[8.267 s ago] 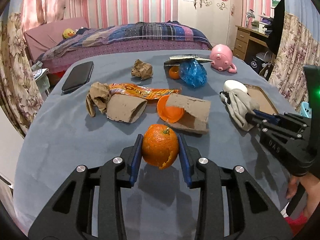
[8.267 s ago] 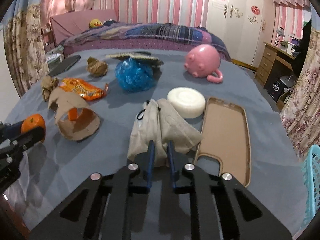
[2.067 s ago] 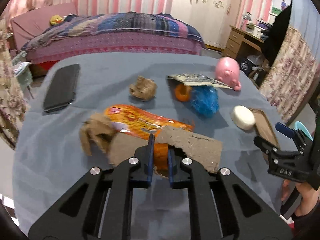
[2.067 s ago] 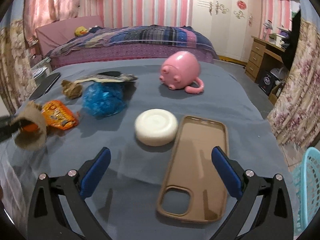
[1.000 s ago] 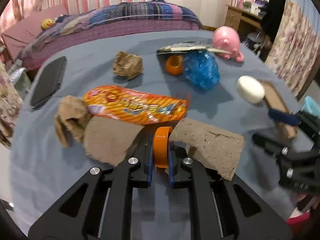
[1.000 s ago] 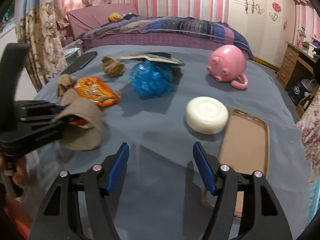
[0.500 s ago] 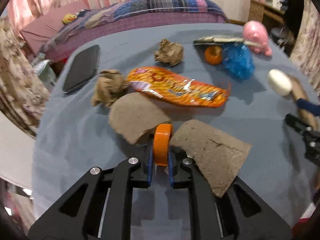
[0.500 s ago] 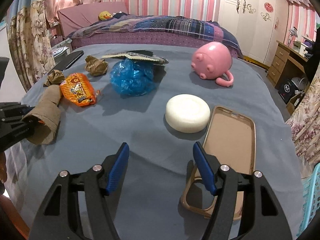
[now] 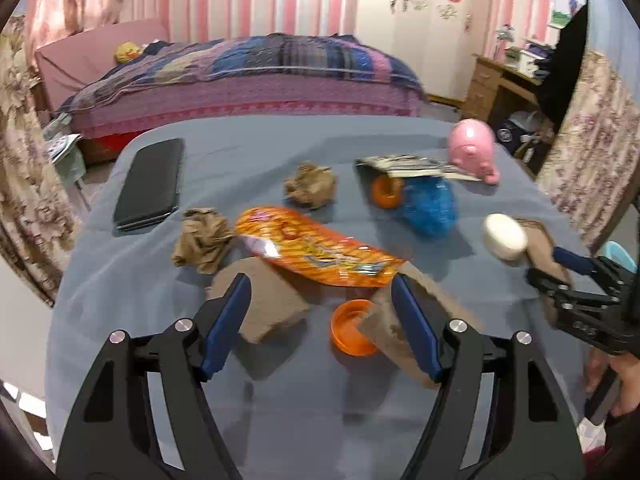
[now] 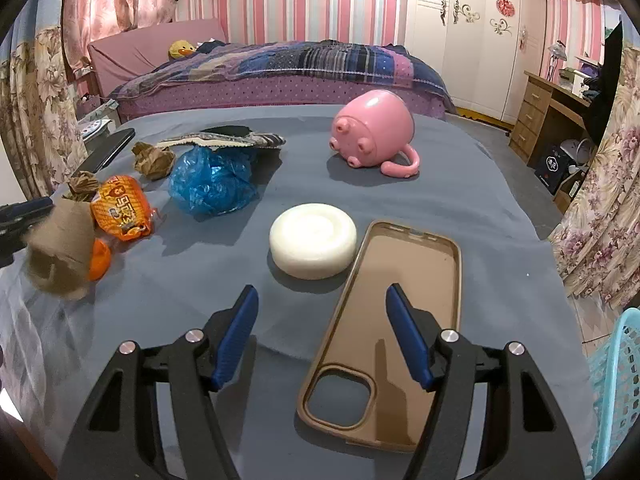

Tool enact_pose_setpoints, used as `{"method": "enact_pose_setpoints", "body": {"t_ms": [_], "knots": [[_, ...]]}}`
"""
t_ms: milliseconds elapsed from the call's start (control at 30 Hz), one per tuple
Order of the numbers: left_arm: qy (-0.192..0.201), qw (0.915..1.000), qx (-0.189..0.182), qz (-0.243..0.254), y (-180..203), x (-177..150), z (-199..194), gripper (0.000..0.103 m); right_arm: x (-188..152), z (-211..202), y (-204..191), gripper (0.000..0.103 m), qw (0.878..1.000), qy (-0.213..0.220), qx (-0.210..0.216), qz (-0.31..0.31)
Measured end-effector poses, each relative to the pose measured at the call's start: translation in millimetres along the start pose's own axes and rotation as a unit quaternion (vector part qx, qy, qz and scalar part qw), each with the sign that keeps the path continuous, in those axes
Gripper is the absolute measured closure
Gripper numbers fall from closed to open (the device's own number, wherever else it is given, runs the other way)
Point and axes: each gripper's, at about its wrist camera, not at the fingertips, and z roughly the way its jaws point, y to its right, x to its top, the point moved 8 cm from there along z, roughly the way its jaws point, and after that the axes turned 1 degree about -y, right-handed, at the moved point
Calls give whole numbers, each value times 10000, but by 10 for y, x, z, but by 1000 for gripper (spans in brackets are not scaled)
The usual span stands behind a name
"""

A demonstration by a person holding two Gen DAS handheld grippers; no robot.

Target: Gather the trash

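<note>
Left gripper [image 9: 320, 312] jaws opening, nothing clamped; right gripper [image 10: 320, 330] open, empty. Brown cardboard [image 9: 264, 304] near the table [image 9: 280, 412] front edge, behind the left jaws. Orange snack wrapper [image 9: 316, 252] just behind it. Orange cap [image 9: 350, 330] between the jaws, loose, touching cardboard.

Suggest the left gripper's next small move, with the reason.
Probably lower the left gripper back over the orange cap and close on it alone. Its jaws are opening with nothing pressed between the pads; the cap lies on the grey cloth against the torn cardboard piece. Approaching from the cap's free left side should avoid catching the cardboard.
</note>
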Motion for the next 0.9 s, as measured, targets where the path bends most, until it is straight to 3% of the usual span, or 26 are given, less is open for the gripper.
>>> {"method": "enact_pose_setpoints", "body": {"t_ms": [133,300,333,367,433,533,733,900], "knots": [[-122,9985,524,-58,-215,19,80,32,2,5,-37,37,9999,-7,-26,-142],[-295,9983,418,-285,-341,-22,151,32,3,8,-78,37,9999,-17,19,-167],[-355,9986,296,-275,-307,-35,174,39,5,10,-83,37,9999,-18,23,-167],[-392,9987,159,-274,-276,-47,203,59,-1,5,-93,37,9999,-18,25,-170],[-595,9976,-267,-248,-152,-91,248,82,-5,3,-106,37,9998,-22,28,-187],[-591,9973,-432,-97,-22,-106,215,99,-11,-1,-110,37,9998,-15,26,-180],[-179,9950,-986,-15,294,-14,-26,103,14,-24,-69,37,9999,54,-68,-134],[-131,9936,-1073,331,676,-9,-30,103,27,-50,56,37,9997,101,-203,-18]]}}
